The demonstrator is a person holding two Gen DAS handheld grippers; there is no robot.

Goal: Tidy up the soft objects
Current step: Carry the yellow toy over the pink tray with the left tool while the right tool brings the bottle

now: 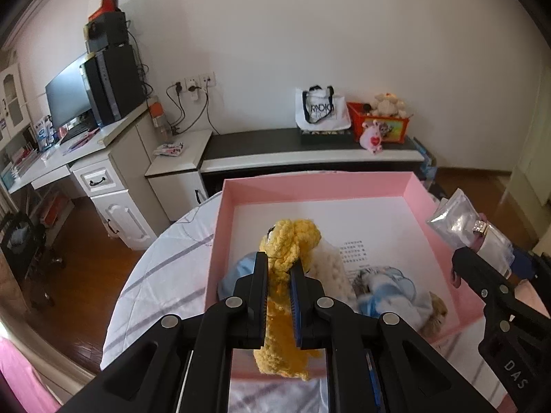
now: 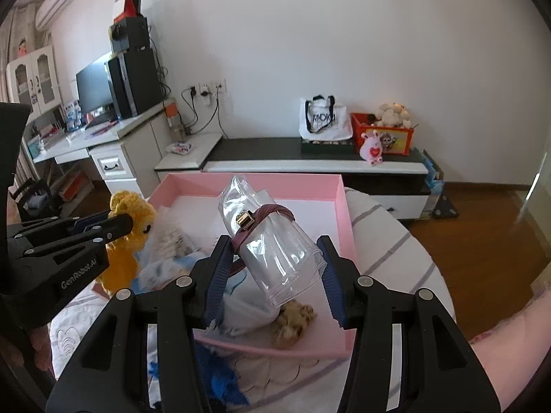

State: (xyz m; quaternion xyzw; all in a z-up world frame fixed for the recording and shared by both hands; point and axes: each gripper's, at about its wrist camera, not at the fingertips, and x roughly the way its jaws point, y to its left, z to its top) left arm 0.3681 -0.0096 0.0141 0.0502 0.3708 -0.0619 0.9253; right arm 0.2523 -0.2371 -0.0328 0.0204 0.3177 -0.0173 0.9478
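The left gripper's fingers pinch a yellow knitted toy, which hangs over the near edge of the pink box. The right gripper's fingers stand partly apart, clamped on a rolled clear plastic pouch bound with a maroon band and a gold clasp, held above the same box.

The box sits on a bed under a white sheet with grey stripes; the floor around is brown wood.

At the left stands a white desk with a monitor and black computer tower. Along the pale wall runs a low black-topped cabinet carrying a white tote bag and an orange bin of plush toys.

Inside the box lie a fluffy white toy, light blue cloth and a tan curly plush. A blue fuzzy thing lies on the sheet just outside it.
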